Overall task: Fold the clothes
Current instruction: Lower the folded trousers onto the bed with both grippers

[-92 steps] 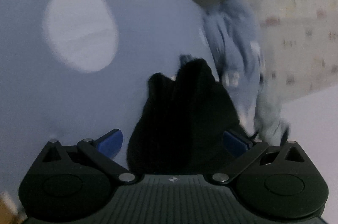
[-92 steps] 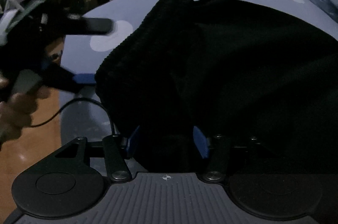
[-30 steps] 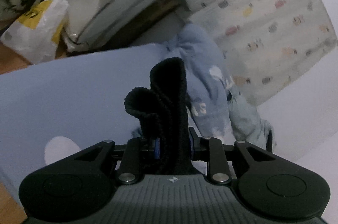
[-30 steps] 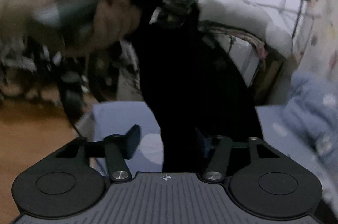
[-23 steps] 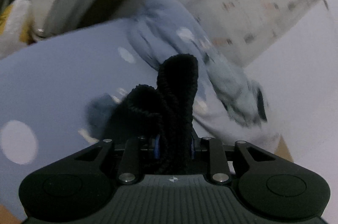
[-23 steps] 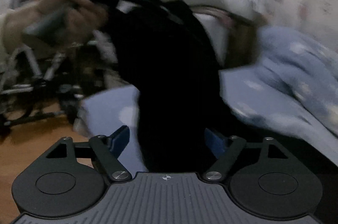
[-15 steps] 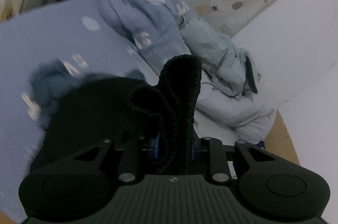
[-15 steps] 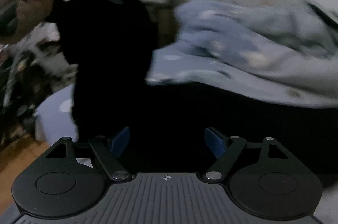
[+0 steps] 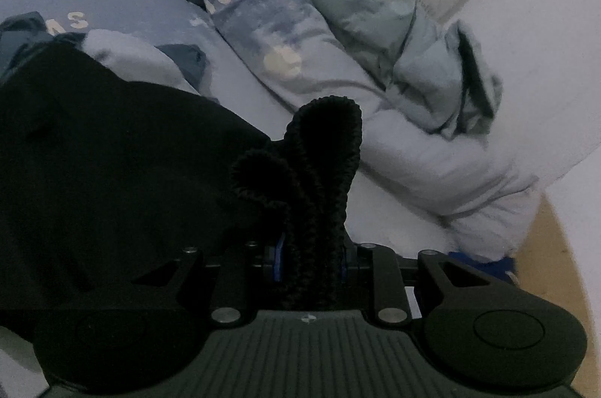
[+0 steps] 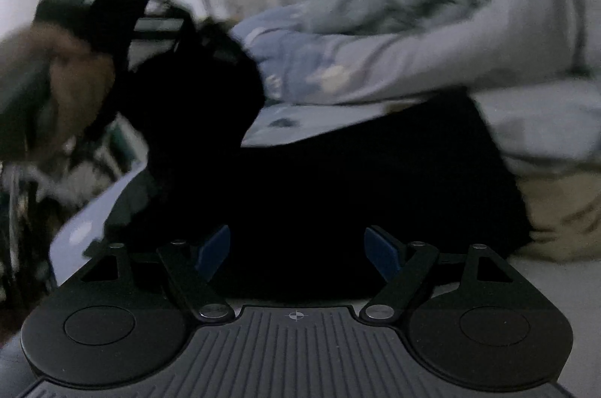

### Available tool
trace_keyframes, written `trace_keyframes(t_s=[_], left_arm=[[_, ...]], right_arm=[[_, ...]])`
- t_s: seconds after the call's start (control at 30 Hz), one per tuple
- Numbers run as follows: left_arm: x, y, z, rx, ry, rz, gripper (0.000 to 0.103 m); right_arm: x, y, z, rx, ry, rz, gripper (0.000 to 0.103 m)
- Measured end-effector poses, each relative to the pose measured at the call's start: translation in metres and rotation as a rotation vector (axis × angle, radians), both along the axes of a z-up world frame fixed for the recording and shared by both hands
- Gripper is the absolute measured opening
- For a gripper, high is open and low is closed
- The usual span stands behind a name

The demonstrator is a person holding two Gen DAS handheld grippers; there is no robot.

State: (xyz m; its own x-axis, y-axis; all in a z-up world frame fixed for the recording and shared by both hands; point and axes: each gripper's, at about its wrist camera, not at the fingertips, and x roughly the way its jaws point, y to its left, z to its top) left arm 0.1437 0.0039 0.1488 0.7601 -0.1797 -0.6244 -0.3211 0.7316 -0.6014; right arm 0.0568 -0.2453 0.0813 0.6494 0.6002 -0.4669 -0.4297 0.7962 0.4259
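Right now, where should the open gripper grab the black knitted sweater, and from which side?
Best guess: the near edge of the black knitted sweater, lying just ahead of the open right gripper. Come in low from the front, since that edge lies flat on the blue bedsheet. The left gripper already pinches a bunched fold.

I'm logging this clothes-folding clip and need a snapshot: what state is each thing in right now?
Left tongs: shut on a bunched edge of the black sweater.
Right tongs: open, pads apart and not pressing the cloth.
Black sweater: spread over the bed, one edge lifted.
Blue quilt: crumpled in a heap beyond the sweater.
Bed sheet: partly covered by the sweater and the quilt.
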Motion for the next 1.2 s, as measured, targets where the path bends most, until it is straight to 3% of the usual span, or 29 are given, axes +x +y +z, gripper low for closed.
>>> trace_keyframes(t_s=[0.1,0.2,0.4,0.53,0.57,0.6,0.63,0.7,0.8,0.9,0.97,1.1,1.2], left_arm=[[0.017,-0.046,-0.014,0.062,-0.024,0.016,0.027],[0.028,-0.089,-0.022,0.104,-0.022,-0.03,0.027],[0.048,-0.158,-0.059,0.191,-0.008,-0.147,0.028],[0.06,-0.185,-0.083,0.253,0.006,-0.134,0.032],[0.064,-0.188,-0.087,0.256,0.002,-0.144,0.037],[0.067,-0.191,-0.091,0.259,-0.002,-0.154,0.051],[0.068,-0.194,-0.093,0.255,-0.014,-0.165,0.058],[0.067,-0.195,-0.095,0.202,-0.054,-0.19,0.086],[0.065,-0.188,-0.093,0.103,-0.1,-0.233,0.103],[0.068,-0.166,-0.1,-0.082,-0.117,-0.331,0.103],[0.064,-0.147,-0.097,-0.147,-0.136,-0.358,0.103],[0.033,-0.088,-0.07,-0.109,-0.202,-0.32,0.103],[0.0,-0.035,-0.049,-0.07,-0.226,-0.257,0.103]], right_arm=[[0.014,-0.047,-0.023,0.135,0.028,-0.096,0.082],[0.017,-0.087,-0.045,0.296,0.053,-0.164,0.082],[0.027,-0.134,-0.053,0.399,0.028,-0.3,0.082],[0.028,-0.149,-0.06,0.411,0.026,-0.366,0.082],[0.03,-0.15,-0.061,0.411,0.029,-0.374,0.082],[0.032,-0.15,-0.062,0.414,0.031,-0.375,0.082],[0.033,-0.149,-0.063,0.414,0.03,-0.373,0.082],[0.028,-0.149,-0.063,0.408,0.03,-0.367,0.082],[0.023,-0.148,-0.06,0.402,0.026,-0.376,0.082],[0.02,-0.151,-0.057,0.417,0.015,-0.385,0.082],[0.018,-0.149,-0.055,0.415,-0.001,-0.381,0.082],[0.019,-0.135,-0.05,0.414,-0.027,-0.311,0.082],[0.023,-0.11,-0.045,0.346,-0.035,-0.231,0.08]])
